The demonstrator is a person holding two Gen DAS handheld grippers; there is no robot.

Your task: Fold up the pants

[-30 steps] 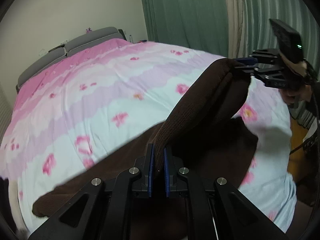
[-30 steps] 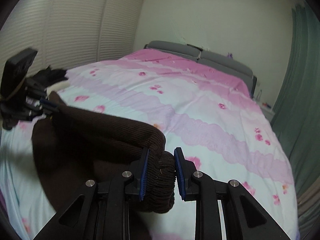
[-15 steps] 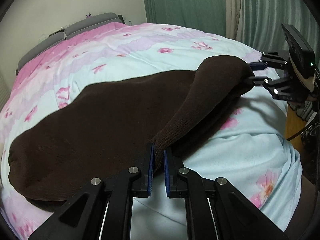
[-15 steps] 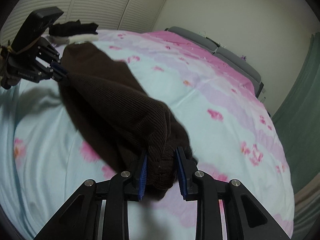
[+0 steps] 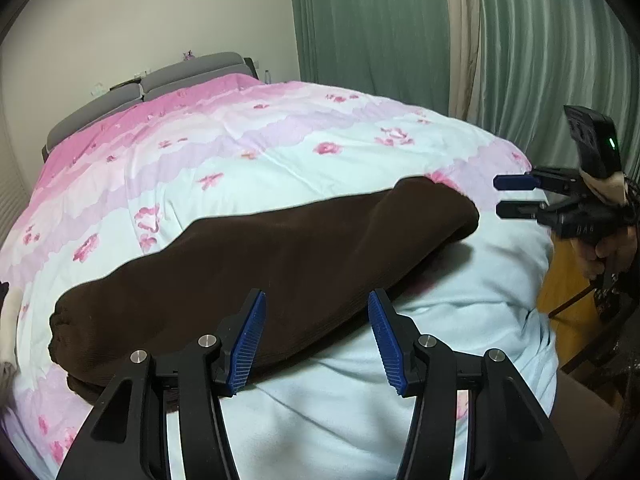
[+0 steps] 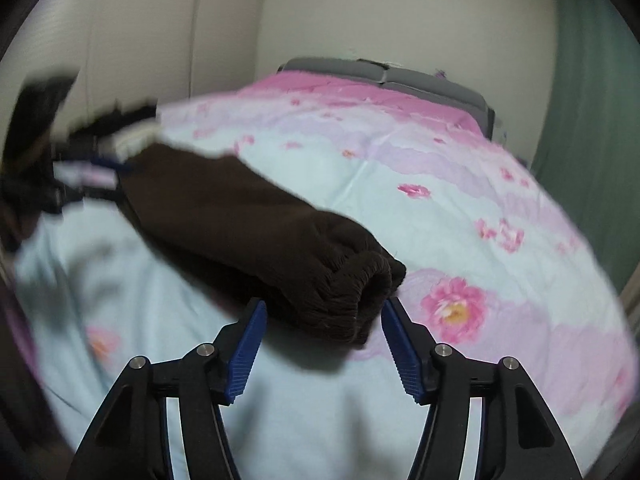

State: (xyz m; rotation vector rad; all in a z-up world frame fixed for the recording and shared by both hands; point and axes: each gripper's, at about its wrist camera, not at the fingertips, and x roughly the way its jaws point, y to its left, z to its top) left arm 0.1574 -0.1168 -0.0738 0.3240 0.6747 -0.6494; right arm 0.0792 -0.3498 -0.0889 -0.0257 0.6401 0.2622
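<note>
The dark brown knit pants [image 5: 256, 268] lie folded in a long strip across the near end of the bed. My left gripper [image 5: 316, 336] is open and empty just in front of their near edge. My right gripper [image 6: 324, 340] is open and empty, its jaws on either side of the bunched ribbed end of the pants [image 6: 352, 292] without gripping it. The right gripper also shows at the right of the left wrist view [image 5: 508, 196], apart from the pants' end. The left gripper appears blurred at the left of the right wrist view [image 6: 88, 176].
The bed is covered by a pink, lilac and pale blue floral duvet [image 5: 224, 148], with a grey headboard [image 5: 152, 88] at the far end. Green curtains [image 5: 440, 40] hang at the right. A wooden floor strip [image 5: 560, 276] shows past the bed's edge.
Both grippers have opened and let go of the pants. The pants, held up a second ago, now lie on the duvet, and both grippers have drawn slightly back.
</note>
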